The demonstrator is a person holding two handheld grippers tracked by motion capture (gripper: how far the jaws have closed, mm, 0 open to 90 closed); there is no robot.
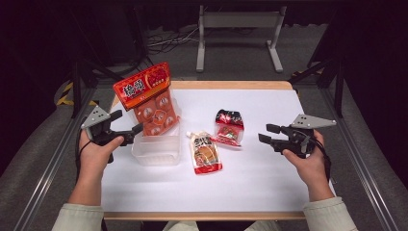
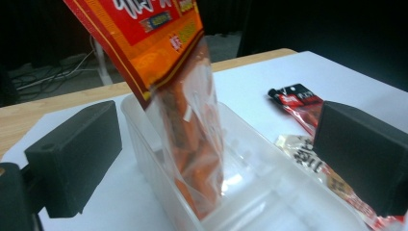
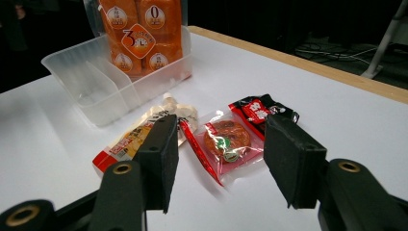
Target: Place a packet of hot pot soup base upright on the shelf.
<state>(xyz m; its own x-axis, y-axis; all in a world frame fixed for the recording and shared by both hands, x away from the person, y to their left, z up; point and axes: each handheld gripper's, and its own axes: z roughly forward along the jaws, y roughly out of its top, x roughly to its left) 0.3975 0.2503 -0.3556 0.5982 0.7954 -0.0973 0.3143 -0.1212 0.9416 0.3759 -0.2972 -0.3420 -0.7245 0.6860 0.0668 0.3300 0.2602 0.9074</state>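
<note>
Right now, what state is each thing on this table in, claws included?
Orange snack bag: standing on end in the bin, leaning on its far wall, released.
Clear plastic bin: upright, open-topped, near section bare.
Beige sauce pouch: lying flat on the table, sealed.
Red and black packet: lying flat, sealed, beside the pouch.
Left claw: open, holding nothing, beside the bin.
Right claw: open, holding nothing, pointing toward the packets.

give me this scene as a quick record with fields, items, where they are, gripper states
surface: white table
container: clear plastic bin, left of centre
in bin: orange snack bag, standing upright, leaning on the far wall
loose items: spouted sauce pouch lying flat right of the bin; red and black packet lying flat beside it
left gripper: open, beside the bin, holding nothing
right gripper: open, above the table's right side, holding nothing
</note>
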